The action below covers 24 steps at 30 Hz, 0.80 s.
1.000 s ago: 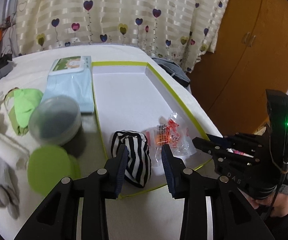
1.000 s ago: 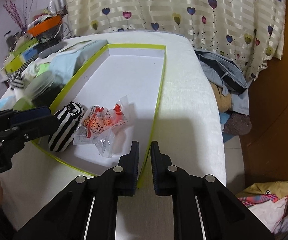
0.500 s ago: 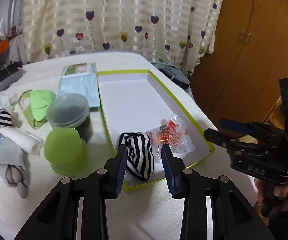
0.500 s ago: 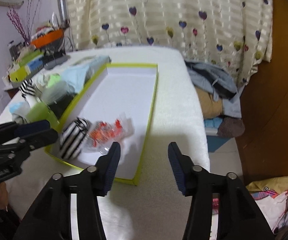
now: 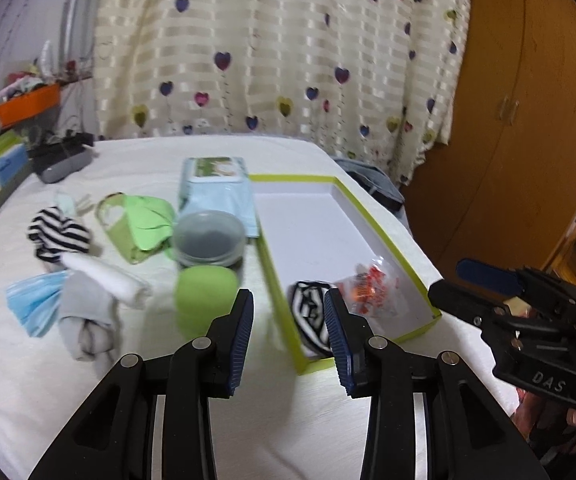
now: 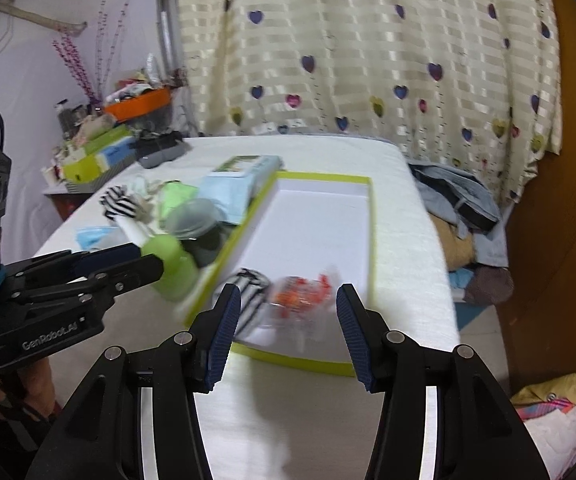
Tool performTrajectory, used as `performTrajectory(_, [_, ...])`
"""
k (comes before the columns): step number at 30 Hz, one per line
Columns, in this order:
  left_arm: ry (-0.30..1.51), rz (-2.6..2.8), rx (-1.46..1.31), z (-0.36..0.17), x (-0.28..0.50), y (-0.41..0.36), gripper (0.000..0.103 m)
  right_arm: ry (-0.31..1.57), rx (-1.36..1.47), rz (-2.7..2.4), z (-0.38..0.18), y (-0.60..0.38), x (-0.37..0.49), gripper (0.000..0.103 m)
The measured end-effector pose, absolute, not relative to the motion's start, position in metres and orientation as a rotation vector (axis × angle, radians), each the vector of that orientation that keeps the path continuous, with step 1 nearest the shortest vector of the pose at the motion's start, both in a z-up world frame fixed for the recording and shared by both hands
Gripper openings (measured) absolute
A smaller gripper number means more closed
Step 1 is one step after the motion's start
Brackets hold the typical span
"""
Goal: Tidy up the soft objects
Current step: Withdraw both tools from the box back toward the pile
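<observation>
Both grippers [image 5: 288, 334] [image 6: 288, 330] gape, empty, above the green-rimmed box [image 5: 383, 236]

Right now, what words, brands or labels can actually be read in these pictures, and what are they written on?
"DAS": on the black body of the right tool, seen in the left wrist view.
"GenRobot.AI": on the black body of the left tool, seen in the right wrist view.
Wipes pack: printed label too blurred to read.
Orange snack packet in the box: print too small and blurred.
</observation>
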<state>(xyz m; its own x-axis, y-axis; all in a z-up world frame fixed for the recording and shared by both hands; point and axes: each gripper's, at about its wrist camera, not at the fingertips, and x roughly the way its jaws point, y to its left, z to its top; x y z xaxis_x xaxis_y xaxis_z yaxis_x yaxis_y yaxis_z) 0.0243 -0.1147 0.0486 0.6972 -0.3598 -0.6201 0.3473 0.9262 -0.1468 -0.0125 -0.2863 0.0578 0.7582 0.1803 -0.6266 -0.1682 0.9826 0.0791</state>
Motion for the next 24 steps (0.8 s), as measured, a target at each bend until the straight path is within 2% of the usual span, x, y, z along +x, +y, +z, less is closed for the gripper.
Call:
performTrajectory(7, [0.68, -0.328, -0.06, 0.048, 0.016, -0.079, 0.044, 0.676, -0.006, 0.266, 0.06, -0.252, -0.014, 0.051])
performTrajectory(24, [0.702, -0.194, -0.17, 0.033, 0.017, 0.004, 0.045, 0.679, -0.045, 0.355, 0.061, -0.198, -0.011, 0.051])
